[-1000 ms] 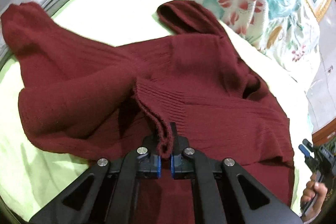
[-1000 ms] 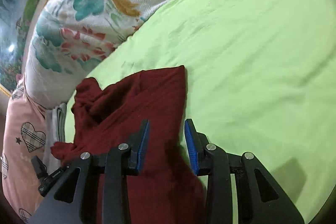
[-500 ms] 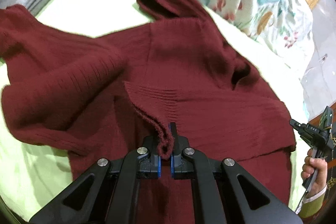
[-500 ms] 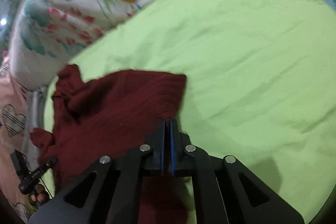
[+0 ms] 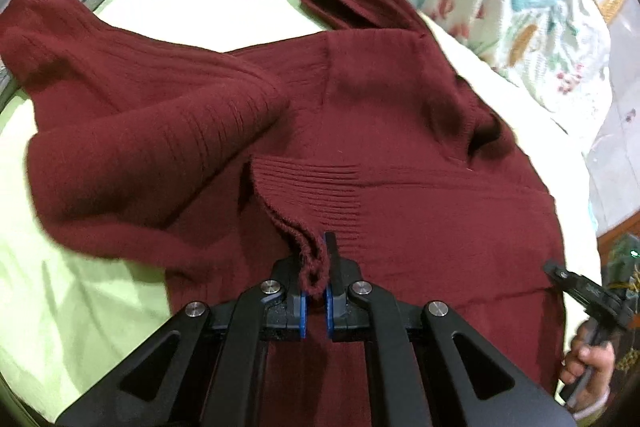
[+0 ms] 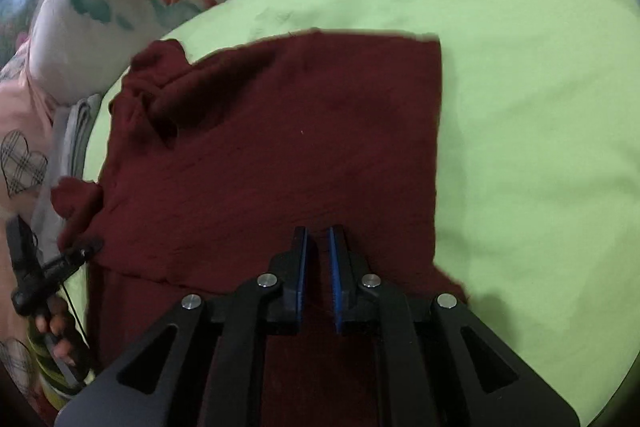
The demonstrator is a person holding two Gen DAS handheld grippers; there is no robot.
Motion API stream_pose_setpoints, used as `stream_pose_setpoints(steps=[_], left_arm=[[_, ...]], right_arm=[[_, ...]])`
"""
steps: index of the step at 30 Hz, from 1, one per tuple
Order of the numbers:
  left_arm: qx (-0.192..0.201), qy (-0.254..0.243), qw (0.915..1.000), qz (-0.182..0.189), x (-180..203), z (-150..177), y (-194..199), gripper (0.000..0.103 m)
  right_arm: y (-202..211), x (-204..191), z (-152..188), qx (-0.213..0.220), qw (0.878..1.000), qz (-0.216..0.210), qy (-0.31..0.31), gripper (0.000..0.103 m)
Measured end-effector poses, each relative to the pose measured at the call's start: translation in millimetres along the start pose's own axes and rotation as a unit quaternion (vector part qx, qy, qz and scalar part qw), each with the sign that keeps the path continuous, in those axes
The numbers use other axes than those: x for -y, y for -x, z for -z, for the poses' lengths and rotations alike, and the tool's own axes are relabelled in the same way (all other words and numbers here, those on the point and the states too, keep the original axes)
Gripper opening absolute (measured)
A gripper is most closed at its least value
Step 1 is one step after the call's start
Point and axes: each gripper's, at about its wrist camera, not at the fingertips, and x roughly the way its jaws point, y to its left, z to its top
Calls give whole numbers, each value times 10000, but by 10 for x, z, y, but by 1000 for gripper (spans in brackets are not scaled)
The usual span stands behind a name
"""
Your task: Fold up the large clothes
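The left tongs (image 5: 313, 269) clench a ribbed cuff (image 5: 298, 211) of the maroon sweater (image 5: 400, 155), which lies on the green bedsheet (image 6: 540, 107). The right tongs (image 6: 317, 259) have just been parting slightly, nothing visibly between them, above its body. Judging by the loose far sleeve (image 5: 140, 131), folding has barely begun. Both point steeply downward.

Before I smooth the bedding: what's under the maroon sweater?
The light green sheet shows all around the maroon sweater. Anything directly beneath it is covered by knit.
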Motion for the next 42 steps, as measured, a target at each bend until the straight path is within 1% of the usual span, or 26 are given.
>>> stream_pose_setpoints(steps=[2, 4, 5, 6, 7, 11, 12, 15, 17, 19, 21, 24, 26, 27, 29, 30, 32, 33, 34, 36, 38, 39, 42], left_arm=[[135, -49, 9998, 114, -9, 77, 188, 7], [286, -5, 9995, 135, -106, 137, 390, 10], [349, 57, 9993, 108, -188, 148, 470, 12], [392, 130, 9991, 60, -273, 145, 527, 16], [439, 254, 9987, -30, -394, 131, 581, 18], [559, 773, 9946, -407, -899, 16, 698, 21], [618, 948, 9925, -472, -1060, -36, 728, 24], [800, 1268, 9867, -627, -1380, -178, 774, 34], [892, 1478, 9828, -655, -1594, -317, 753, 36], [922, 1688, 9791, -668, -1778, -472, 697, 43], [961, 1837, 9761, -650, -1941, -626, 658, 43], [1077, 1980, 9726, -561, -2079, -831, 593, 48], [1166, 2062, 9693, -665, -2180, -958, 550, 48], [1200, 2135, 9669, -712, -2235, -1017, 532, 48], [1278, 2372, 9610, -619, -2383, -1127, 499, 48], [1317, 2460, 9587, -548, -2430, -1159, 489, 46], [1362, 2586, 9553, -437, -2490, -1220, 462, 37], [1389, 2605, 9545, -430, -2499, -1243, 446, 16], [1417, 2561, 9553, -415, -2483, -1257, 439, 7], [1558, 2369, 9577, -490, -2397, -1272, 489, 6], [1760, 2079, 9609, -507, -2203, -1263, 594, 6], [1843, 1933, 9624, -485, -2088, -1254, 662, 6], [2059, 1438, 9676, -244, -1654, -1183, 857, 6]], right_arm=[[103, -32, 31, 99, 9998, -144, 2, 11], [263, -127, 120, 288, 9990, -333, 95, 16], [286, -173, 153, 312, 9987, -386, 119, 20], [322, -242, 205, 327, 9982, -478, 177, 25], [350, -268, 249, 326, 9977, -548, 216, 26], [379, -406, 495, 210, 9957, -873, 231, 27], [358, -439, 527, 188, 9956, -895, 224, 28], [331, -516, 651, 111, 9950, -977, 196, 28], [307, -559, 692, 57, 9947, -1012, 186, 28], [305, -605, 728, 23, 9943, -1043, 218, 28], [334, -621, 747, 25, 9942, -1052, 244, 28], [379, -637, 743, 71, 9944, -1010, 291, 28], [382, -633, 750, 74, 9947, -988, 282, 28], [378, -626, 756, 58, 9948, -981, 269, 28], [373, -611, 770, 31, 9949, -978, 259, 28], [376, -609, 783, 23, 9949, -972, 259, 28], [378, -597, 798, 9, 9951, -957, 264, 28], [378, -586, 807, 4, 9952, -947, 255, 28], [376, -577, 811, 2, 9952, -944, 250, 28], [384, -559, 821, 15, 9953, -936, 231, 28], [397, -550, 831, 38, 9951, -958, 229, 28], [404, -546, 836, 49, 9951, -965, 226, 28], [416, -542, 840, 88, 9947, -1009, 200, 28]])
